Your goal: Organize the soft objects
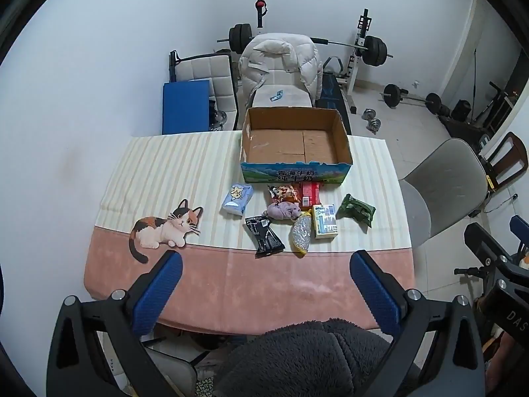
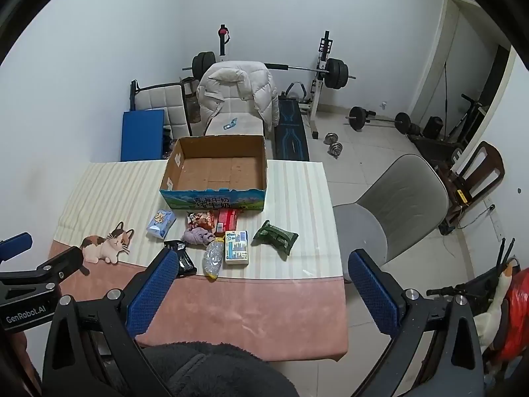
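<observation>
Both tools, left tool (image 1: pixel 266 273) and right tool (image 2: pixel 264 273), hang wide open and hold nothing above the desk's (image 1: pixel 231 284) near edge. Soft packets cluster just before the empty cardboard box (image 1: pixel 294 145), among them a purple cloth (image 1: pixel 284 211) and green pouch (image 1: pixel 358 210).

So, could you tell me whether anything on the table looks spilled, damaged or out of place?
Nothing looks spilled or damaged. The packets, such as the green packet and black packet, lie in a loose cluster in front of the empty cardboard box, at mixed angles. Both grippers are open, holding nothing.
</observation>
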### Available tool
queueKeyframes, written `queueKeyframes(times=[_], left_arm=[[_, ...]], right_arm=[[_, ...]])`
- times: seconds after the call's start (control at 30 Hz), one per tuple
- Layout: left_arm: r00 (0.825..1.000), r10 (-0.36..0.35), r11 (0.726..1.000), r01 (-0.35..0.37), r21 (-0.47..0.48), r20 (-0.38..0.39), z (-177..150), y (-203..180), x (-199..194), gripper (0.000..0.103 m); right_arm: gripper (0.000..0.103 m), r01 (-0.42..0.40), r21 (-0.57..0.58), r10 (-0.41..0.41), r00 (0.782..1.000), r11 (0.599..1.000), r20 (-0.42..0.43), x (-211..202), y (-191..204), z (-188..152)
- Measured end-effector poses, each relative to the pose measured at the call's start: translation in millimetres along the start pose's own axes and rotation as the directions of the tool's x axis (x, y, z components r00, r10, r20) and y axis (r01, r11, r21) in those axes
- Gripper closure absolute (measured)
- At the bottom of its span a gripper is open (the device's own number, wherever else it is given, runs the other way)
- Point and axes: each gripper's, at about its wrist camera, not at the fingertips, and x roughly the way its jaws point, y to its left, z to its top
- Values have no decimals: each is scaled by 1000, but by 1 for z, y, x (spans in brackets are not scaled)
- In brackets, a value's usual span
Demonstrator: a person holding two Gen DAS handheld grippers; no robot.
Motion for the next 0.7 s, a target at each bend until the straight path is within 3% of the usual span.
queueKeyframes(times=[0.7], left_arm=[[1000,-20,1000,19,9,1,2,-3,3,0]], right_arm=[[0,6,27,-6,1000,1000,7,3,-16,-15]])
